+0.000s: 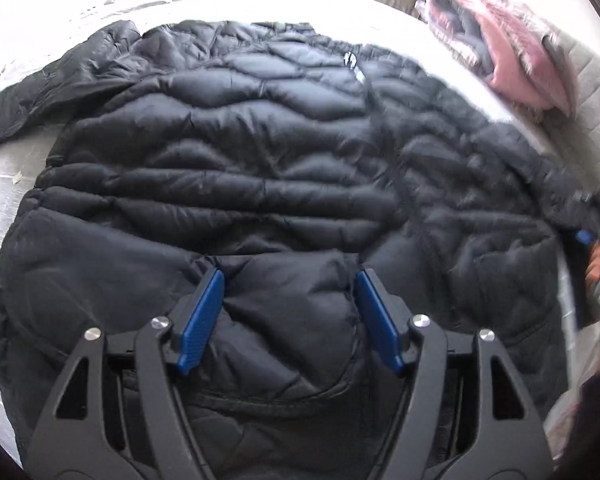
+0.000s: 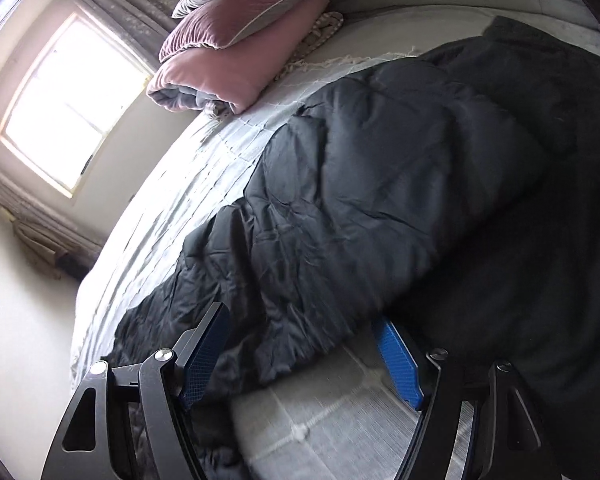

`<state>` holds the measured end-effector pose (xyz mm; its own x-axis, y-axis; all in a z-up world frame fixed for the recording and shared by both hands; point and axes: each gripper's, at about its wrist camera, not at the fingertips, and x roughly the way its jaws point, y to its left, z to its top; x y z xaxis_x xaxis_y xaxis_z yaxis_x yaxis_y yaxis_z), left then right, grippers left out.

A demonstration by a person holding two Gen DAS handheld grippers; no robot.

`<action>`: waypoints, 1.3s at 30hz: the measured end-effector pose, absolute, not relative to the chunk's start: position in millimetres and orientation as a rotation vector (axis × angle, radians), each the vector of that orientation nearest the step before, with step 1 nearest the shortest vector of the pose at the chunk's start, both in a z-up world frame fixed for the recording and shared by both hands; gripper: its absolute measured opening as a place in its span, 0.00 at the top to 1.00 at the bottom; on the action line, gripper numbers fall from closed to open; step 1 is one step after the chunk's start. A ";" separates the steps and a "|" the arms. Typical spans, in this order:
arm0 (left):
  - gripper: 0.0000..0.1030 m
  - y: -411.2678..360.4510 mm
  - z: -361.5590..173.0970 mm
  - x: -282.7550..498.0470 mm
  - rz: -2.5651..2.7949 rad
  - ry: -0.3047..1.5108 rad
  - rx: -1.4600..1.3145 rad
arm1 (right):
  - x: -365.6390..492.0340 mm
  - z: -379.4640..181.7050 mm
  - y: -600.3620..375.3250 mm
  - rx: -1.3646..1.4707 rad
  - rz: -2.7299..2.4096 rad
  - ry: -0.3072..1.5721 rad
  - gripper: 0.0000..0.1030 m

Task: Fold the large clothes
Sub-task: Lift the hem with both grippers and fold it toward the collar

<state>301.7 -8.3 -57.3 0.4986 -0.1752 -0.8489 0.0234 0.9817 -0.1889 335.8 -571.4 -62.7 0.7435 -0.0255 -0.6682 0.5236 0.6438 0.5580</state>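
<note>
A bedroom in a home is being shown. A bed (image 2: 204, 184) covered with a pale quilted spread is being lit by a bright window (image 2: 76, 104), beside which grey curtains (image 2: 120, 4) are hanging. Folded pink and grey bedding (image 2: 240, 60) is being kept at the edge of the bed, and a black puffer jacket (image 1: 260, 168) is lying spread across it.
</note>
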 end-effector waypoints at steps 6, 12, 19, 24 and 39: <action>0.33 5.5 -53.7 304.9 -0.151 1.050 -0.245 | 363.5 -48.2 -575.3 0.740 -0.470 0.728 0.95; 0.33 -2.2 -53.9 309.4 -0.151 1.035 -0.215 | 361.6 7.7 -577.4 0.512 -0.601 0.623 0.97; 0.33 13.4 -51.2 314.5 -0.180 1.037 -0.256 | 375.5 22.0 -574.2 0.428 -0.682 0.643 0.97; 0.33 56.0 -42.7 314.0 -0.114 0.996 -0.343 | 379.9 45.8 -541.5 0.399 -0.578 0.552 0.97; 0.33 128.3 -43.2 323.6 0.074 0.946 -0.424 | 470.4 63.6 -214.7 -0.151 0.012 0.551 0.95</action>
